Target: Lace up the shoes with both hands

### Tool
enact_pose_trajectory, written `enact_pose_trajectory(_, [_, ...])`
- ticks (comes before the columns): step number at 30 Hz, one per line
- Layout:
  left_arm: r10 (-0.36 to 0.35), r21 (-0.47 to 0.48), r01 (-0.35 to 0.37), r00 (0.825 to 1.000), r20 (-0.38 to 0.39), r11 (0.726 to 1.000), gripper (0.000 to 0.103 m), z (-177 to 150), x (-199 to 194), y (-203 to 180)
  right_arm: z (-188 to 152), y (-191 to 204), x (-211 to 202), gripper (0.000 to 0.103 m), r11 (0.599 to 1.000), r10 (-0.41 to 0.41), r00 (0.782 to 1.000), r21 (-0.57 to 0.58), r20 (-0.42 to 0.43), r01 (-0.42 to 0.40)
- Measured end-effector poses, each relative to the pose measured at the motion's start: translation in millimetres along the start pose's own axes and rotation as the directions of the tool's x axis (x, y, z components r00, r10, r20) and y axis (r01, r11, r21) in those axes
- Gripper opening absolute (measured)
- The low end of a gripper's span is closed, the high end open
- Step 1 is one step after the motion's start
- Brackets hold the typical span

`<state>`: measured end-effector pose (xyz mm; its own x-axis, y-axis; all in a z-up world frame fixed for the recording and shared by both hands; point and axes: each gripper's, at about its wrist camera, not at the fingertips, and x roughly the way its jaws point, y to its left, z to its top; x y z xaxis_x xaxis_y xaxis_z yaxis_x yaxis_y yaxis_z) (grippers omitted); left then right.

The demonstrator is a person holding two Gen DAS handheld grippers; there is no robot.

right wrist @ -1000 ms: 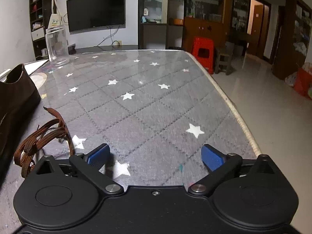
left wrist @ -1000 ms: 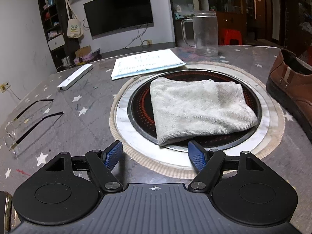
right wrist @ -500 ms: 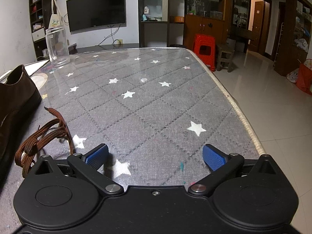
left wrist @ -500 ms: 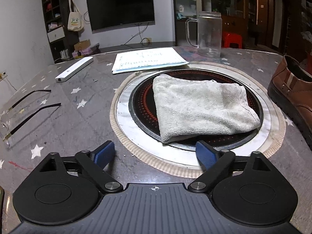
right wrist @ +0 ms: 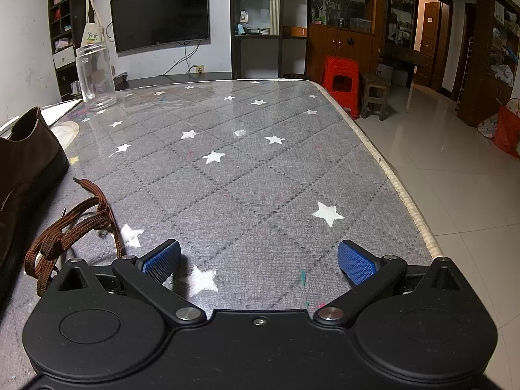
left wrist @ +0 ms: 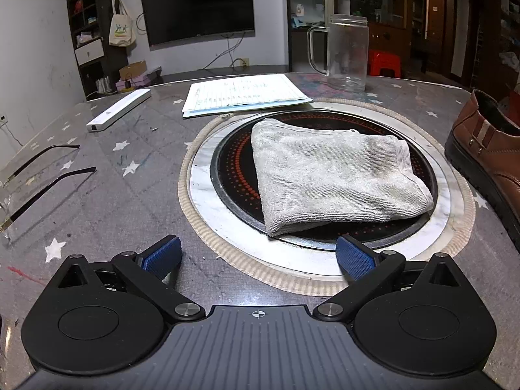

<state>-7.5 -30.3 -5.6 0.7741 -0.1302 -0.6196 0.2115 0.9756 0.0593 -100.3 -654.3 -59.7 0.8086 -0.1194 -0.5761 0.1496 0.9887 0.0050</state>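
Note:
A brown leather shoe (left wrist: 487,159) stands at the right edge of the left wrist view, and its heel (right wrist: 29,159) shows at the left edge of the right wrist view. Its loose brown lace (right wrist: 71,227) lies in a tangle on the table beside it. My left gripper (left wrist: 258,256) is open and empty, low over the table in front of a round hob. My right gripper (right wrist: 259,261) is open and empty, just right of the lace and not touching it.
A folded grey towel (left wrist: 331,172) lies on the round hob (left wrist: 325,256). Behind it are papers (left wrist: 243,94), a glass mug (left wrist: 347,52), a white bar (left wrist: 118,113) and spectacles (left wrist: 39,178) at the left. The table edge (right wrist: 399,188) runs along the right.
My left gripper has opened wider and tilted level. The right gripper has stayed open and shifted only slightly.

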Motion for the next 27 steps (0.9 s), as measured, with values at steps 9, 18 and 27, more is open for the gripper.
enact_pose_trajectory(9, [-0.006, -0.004, 0.006, 1.000, 0.000, 1.000, 0.103, 0.1, 0.3, 1.2, -5.3, 22.1, 4.9, 0.103, 1.000, -0.007, 1.000, -0.004, 0.002, 0.007])
enact_pose_trajectory(18, [-0.009, -0.002, 0.009, 1.000, 0.000, 1.000, 0.103, -0.3, 0.1, 2.6, -4.2, 26.4, 5.6, 0.103, 1.000, -0.006, 1.000, -0.003, 0.001, 0.006])
enact_pose_trajectory(27, [-0.009, -0.001, 0.009, 1.000, 0.000, 1.000, 0.103, -0.6, 0.8, 1.0, -4.1, 28.8, 6.1, 0.103, 1.000, -0.006, 1.000, -0.001, 0.001, 0.006])
